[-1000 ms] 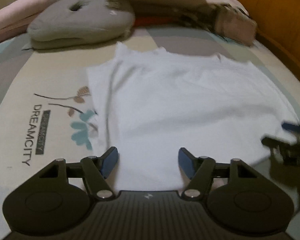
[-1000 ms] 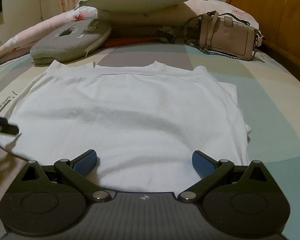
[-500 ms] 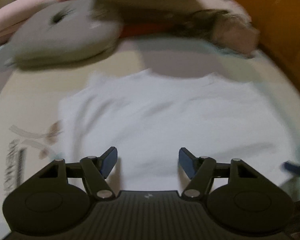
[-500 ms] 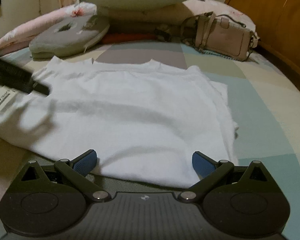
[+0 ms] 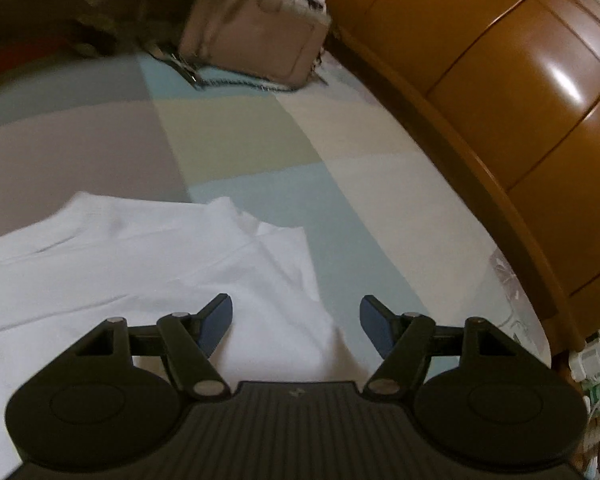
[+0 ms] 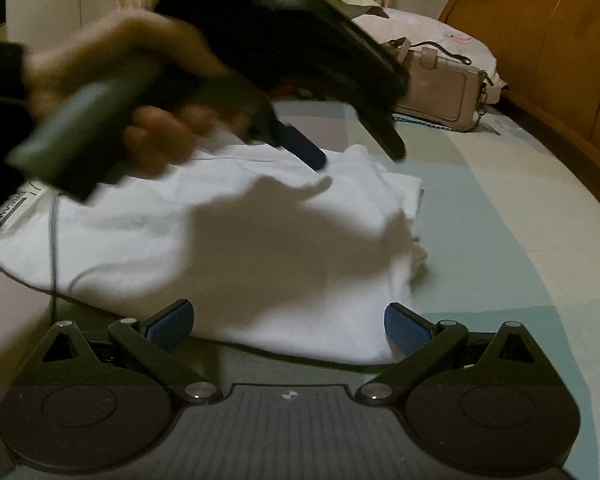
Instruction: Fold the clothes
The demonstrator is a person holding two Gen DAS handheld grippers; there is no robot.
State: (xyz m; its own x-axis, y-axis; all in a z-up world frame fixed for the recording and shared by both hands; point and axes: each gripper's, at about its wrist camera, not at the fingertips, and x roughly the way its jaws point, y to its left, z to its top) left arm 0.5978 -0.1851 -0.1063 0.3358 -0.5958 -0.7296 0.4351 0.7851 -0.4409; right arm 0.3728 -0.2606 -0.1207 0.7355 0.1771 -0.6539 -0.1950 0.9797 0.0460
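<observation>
White cotton T-shirt spread flat on the pastel patchwork bed, sleeve tucked under at its right edge. Left claw spread, empty, over that edge; right claw spread at the hem. Risk: snagging one layer only, dragging the tucked sleeve loose.

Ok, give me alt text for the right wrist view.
A hand swings the blurred left gripper over a white T-shirt lying flat on a bed. The right gripper waits open at the shirt's near edge; a pink handbag sits by the pillows.
</observation>
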